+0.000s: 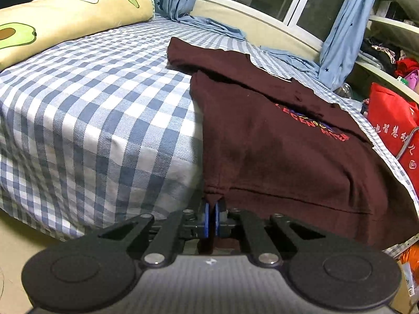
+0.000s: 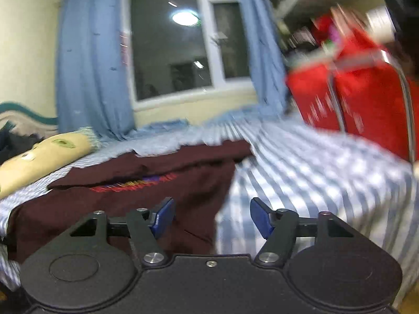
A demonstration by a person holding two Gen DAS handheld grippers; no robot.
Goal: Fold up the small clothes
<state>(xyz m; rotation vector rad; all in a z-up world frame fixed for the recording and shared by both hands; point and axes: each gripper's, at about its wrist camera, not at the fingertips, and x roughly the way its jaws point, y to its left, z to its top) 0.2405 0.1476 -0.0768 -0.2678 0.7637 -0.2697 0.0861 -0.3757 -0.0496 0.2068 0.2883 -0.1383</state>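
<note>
Black grippers (image 1: pixel 212 216) (image 2: pixel 212 218) with blue-padded jaws, silver screws

A dark maroon shirt (image 1: pixel 275 141) lies spread on a bed, partly folded, one flap laid over its chest so that red and yellow lettering shows only in part. Its near hem corner is pinched between the blue fingers (image 1: pixel 207 216) of the left tool. In the right view the shirt's near side edge (image 2: pixel 222 204) lies between the blue fingers (image 2: pixel 162 216), which stand apart from it.
</note>
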